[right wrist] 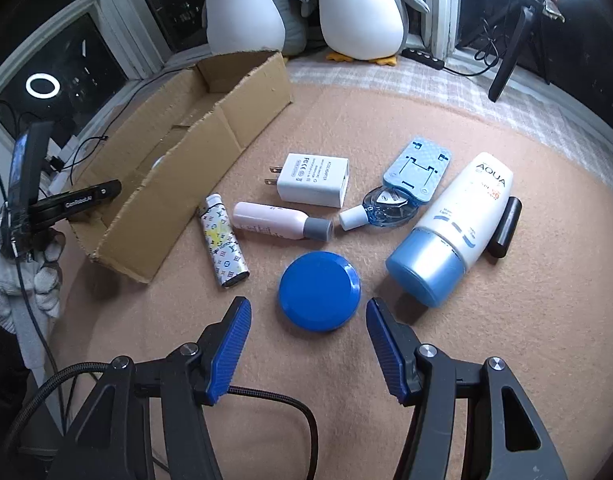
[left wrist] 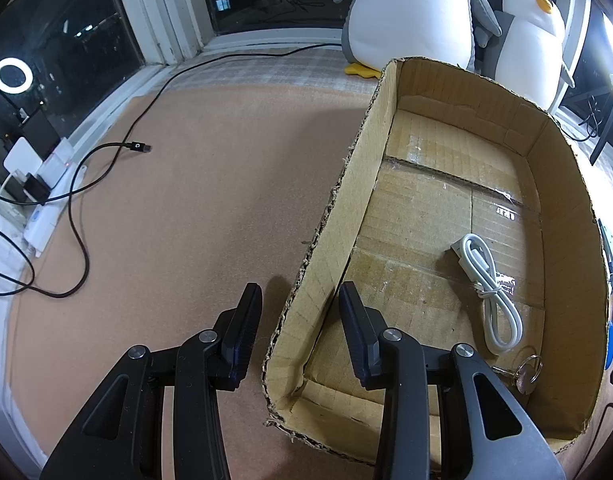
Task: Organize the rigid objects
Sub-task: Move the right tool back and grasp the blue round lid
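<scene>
My left gripper (left wrist: 300, 304) stands open astride the near-left wall of the cardboard box (left wrist: 346, 208), and its pads do not visibly press on the wall. In the box lie a coiled white cable (left wrist: 490, 280) and a key ring (left wrist: 526, 372). My right gripper (right wrist: 308, 320) is open, just short of a round blue case (right wrist: 319, 290) on the carpet. Beyond it lie a patterned lighter (right wrist: 222, 244), a pink bottle (right wrist: 274, 220), a white charger (right wrist: 316, 180), an eye-drop bottle (right wrist: 376, 210), a blue stand (right wrist: 418, 168) and a sunscreen tube (right wrist: 450, 232).
A black stick-shaped thing (right wrist: 506, 226) lies beside the sunscreen tube. Two plush penguins (right wrist: 358, 12) sit at the window behind. A black cable (left wrist: 106, 152) snakes over the carpet left of the box, from a power strip (left wrist: 46, 208). A gloved hand (right wrist: 30, 272) holds the left gripper.
</scene>
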Motion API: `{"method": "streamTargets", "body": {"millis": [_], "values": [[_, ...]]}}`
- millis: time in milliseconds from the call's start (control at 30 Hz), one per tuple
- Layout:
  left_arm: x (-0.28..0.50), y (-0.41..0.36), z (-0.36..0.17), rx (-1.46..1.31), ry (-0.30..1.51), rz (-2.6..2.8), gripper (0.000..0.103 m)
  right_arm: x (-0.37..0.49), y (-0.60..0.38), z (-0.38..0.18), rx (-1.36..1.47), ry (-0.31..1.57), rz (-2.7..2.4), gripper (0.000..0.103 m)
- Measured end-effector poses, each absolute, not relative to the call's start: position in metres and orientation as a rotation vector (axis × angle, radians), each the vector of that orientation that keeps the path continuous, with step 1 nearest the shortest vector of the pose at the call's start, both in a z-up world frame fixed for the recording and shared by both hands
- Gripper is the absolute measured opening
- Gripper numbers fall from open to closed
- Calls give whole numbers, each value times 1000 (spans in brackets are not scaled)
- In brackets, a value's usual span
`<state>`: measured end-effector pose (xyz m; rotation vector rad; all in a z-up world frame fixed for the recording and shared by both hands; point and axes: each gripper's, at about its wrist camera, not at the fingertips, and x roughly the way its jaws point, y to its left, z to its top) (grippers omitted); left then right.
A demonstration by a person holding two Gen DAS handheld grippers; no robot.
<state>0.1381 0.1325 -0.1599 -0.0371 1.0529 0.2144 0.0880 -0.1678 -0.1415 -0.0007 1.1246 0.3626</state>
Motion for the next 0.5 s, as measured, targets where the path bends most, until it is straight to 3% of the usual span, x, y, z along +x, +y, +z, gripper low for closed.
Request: {"method": "streamTargets", "body": {"millis": [500], "values": [[138, 133, -160, -37, 1053, 213, 38, 101, -148, -160, -103, 1170, 321, 52]]}}
